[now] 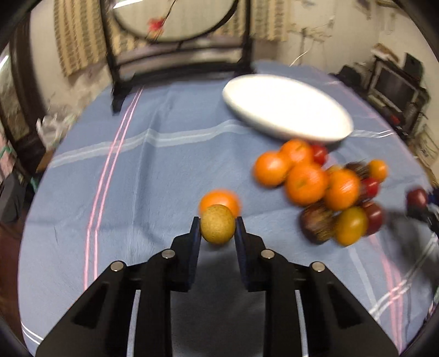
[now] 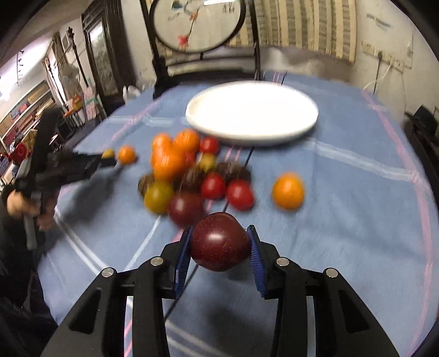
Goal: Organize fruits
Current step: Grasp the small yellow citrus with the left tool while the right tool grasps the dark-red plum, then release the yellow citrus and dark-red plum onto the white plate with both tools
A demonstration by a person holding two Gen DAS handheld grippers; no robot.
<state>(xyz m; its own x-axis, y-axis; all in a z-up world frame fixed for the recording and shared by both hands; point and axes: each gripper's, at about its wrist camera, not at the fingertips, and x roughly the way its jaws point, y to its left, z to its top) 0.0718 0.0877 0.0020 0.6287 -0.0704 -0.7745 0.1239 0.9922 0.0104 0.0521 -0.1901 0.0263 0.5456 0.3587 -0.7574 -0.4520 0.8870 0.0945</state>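
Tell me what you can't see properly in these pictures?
- Fruit pile, both views: motion blur smears it, so the dark fruits' kind and the count are unclear.
- Orange, left wrist view: half hidden behind the tan fruit in the left tool.
- Right tool, left wrist view: cut off by the edge, blurred.
- Plate: glare washes out its surface.
- Tablecloth under the plum: hidden.

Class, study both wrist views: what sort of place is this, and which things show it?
Probably a lived-in home room, not a lab: a table under a blue striped tablecloth, a white plate with loose fruit beside it, and a round painted screen on a dark stand against the wall.
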